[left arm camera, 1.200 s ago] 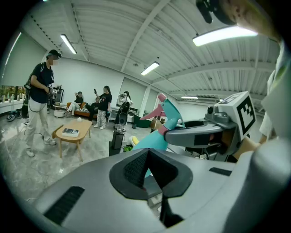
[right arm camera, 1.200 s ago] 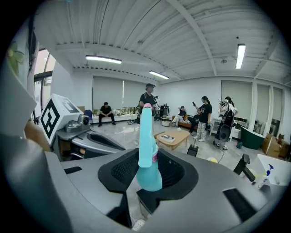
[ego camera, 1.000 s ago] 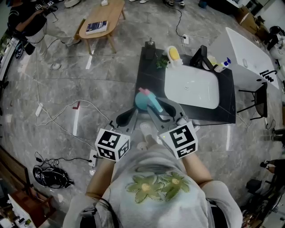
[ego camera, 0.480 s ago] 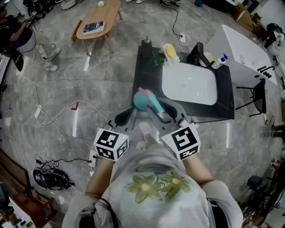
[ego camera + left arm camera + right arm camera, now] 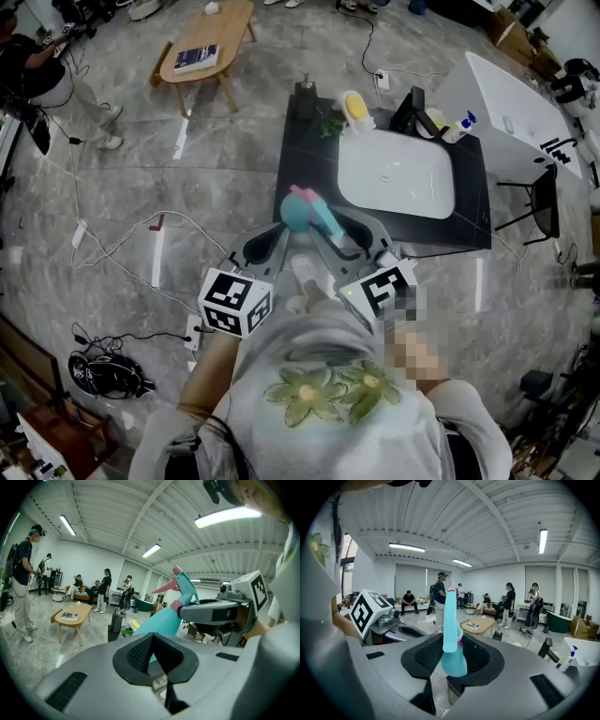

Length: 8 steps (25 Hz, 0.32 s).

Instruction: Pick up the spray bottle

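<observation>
only the person (image 5: pixel 47 80) at top left has walked on. right tongs (image 5: pixel 452 641) clamp the spray bottle (image 5: pixel 302 214) by its neck, aloft beside the sink worktop (image 5: pixel 302 164). left tongs (image 5: pixel 151 637) closed, empty. pickup looks done; next, hold steady.

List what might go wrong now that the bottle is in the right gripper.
1. The bottle is held tilted in the air by the right gripper alone; if the grip slips, it would likely drop to the floor.
2. The left gripper sits close beside it; a small swing could knock the bottle.
3. A cable lies across the floor nearby, a possible trip hazard if the person steps that way.
</observation>
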Available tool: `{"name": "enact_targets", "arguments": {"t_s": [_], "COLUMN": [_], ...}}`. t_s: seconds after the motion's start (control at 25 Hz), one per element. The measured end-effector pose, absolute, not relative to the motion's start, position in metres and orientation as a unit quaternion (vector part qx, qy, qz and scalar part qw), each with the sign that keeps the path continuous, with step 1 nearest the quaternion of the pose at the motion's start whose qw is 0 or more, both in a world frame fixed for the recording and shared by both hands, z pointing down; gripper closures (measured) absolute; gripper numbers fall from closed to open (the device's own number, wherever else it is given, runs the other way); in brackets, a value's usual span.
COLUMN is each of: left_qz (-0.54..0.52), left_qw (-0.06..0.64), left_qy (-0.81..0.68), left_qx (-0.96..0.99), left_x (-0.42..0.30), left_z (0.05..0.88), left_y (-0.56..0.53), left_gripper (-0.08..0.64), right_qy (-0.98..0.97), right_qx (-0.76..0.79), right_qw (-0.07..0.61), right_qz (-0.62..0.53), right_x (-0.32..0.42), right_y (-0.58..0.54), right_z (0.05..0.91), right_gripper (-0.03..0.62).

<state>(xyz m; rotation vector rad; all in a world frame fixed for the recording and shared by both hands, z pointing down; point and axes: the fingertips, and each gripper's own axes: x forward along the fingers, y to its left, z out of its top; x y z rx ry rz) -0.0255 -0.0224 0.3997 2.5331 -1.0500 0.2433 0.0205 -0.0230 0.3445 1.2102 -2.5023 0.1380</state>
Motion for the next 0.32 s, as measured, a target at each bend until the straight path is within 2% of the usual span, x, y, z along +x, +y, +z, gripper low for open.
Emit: {"name": "enact_targets", "arguments": {"t_s": [0.32], "left_qz": [0.087], "left_qw": [0.194], "left_qy": [-0.375], "left_qx": [0.902], "left_x": [-0.0221], "left_z": [0.3983], "left_y": [-0.0187], "left_gripper": [0.551], "right_qy": [-0.887], "right_qx": [0.421], "right_qw": [0.182], "right_qz": [0.050], "right_x": [0.0215], "right_y": [-0.0216], "right_z": [0.3456], "right_gripper": [0.457]}}
